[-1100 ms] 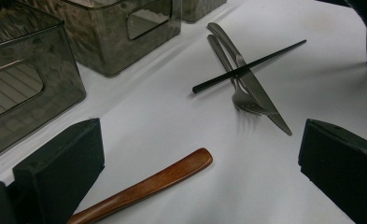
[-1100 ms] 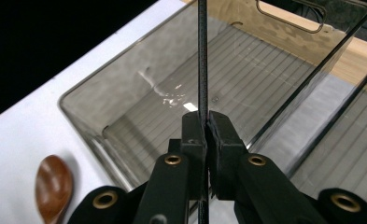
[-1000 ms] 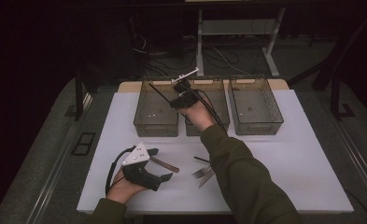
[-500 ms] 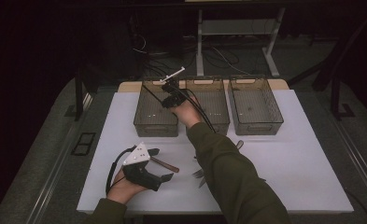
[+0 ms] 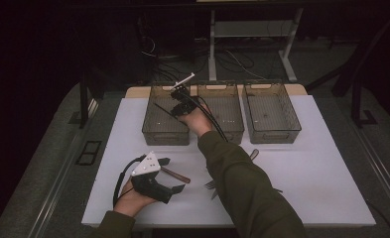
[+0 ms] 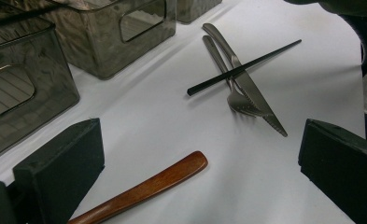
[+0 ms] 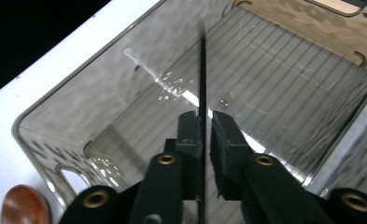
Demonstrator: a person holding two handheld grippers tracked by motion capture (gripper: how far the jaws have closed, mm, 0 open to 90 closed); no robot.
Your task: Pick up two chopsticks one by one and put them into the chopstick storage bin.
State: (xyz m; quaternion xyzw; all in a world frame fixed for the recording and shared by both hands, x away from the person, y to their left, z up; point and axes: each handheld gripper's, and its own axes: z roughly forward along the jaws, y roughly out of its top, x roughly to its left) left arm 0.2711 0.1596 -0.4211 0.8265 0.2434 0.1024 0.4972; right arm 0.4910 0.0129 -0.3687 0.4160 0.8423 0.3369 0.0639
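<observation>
Right gripper (image 7: 205, 135) over the leftmost bin (image 5: 165, 115), jaws just easing apart with a black chopstick (image 7: 202, 79) between them, positioned to drop it inside. Left gripper (image 5: 168, 174) parked on the desk (image 5: 326, 168), spread wide and empty, flanking a wooden handle (image 6: 146, 189).

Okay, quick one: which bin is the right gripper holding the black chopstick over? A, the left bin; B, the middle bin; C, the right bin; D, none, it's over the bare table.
A: in the high view the right gripper hangs over the left bin, and the right gripper view looks down the chopstick into that bin.
</observation>
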